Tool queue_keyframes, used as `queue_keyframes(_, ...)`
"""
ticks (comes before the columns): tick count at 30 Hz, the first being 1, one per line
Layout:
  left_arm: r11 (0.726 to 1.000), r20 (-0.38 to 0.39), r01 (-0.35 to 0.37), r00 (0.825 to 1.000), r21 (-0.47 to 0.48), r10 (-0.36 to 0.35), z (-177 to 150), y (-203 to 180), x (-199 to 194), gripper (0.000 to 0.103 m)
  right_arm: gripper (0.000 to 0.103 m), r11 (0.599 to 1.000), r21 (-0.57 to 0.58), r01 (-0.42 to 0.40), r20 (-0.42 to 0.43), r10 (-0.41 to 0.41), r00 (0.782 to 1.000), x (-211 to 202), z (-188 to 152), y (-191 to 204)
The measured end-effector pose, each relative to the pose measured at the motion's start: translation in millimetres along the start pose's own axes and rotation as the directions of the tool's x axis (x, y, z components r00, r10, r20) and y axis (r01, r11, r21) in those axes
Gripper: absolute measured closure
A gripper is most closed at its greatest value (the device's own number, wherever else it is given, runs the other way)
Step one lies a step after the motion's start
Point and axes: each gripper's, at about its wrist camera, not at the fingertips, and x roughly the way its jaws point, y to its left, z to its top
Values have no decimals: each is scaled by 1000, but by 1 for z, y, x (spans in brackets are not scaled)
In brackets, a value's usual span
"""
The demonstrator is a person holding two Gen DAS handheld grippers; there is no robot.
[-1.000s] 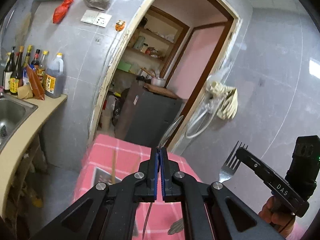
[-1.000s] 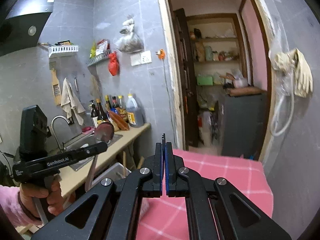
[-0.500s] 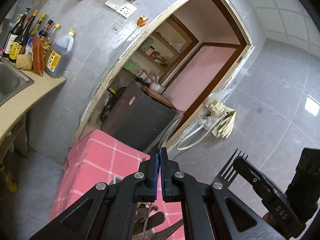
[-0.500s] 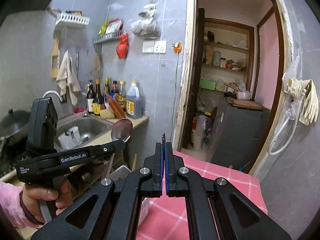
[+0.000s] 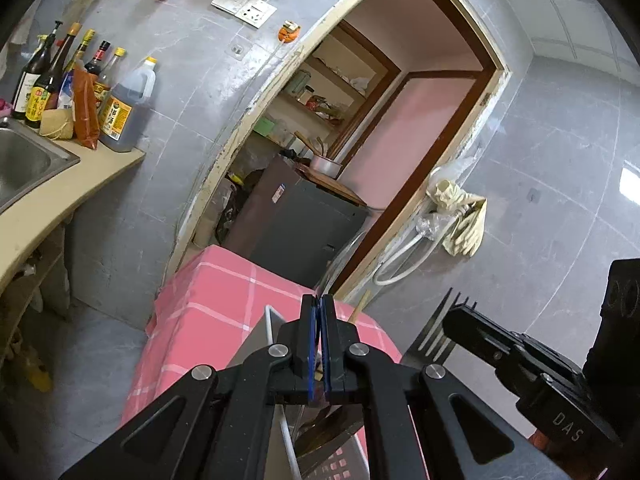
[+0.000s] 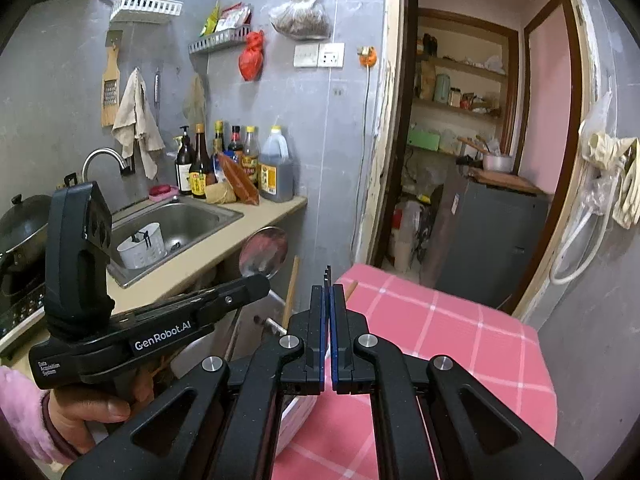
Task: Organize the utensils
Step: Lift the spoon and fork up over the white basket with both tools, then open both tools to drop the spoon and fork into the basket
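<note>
Spoon [image 6: 263, 249] and fork [image 5: 440, 330], each pinched in a fully closed hand-held gripper, left [image 5: 319, 344] and right [image 6: 329, 334], have dropped closer over the metal tray [image 5: 256, 344] on the pink bench [image 6: 440, 320] since a second ago, so placing looks near.

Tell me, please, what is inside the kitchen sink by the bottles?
Inside the sink stands a white plastic container with a dark piece across its rim. The left gripper, shut on a spoon, covers the sink's near corner.
</note>
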Motion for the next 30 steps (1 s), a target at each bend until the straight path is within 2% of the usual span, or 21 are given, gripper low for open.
queue_keyframes(9, 999, -52, -15, 999, 34, 17, -3, 2, -1, 100, 101, 998, 56, -40, -24, 41, 999, 9, -11, -4)
queue_keyframes(19, 992, -115, -26, 993, 126, 40, -3, -3, -14, 100, 98, 993, 98, -67, -50, 72, 996, 18, -22, -3)
queue_keyframes(30, 986, -148, -27, 988, 165, 51, -5, -10, -24, 97, 95, 989, 147, -36, -26, 40, 999, 9, -25, -8)
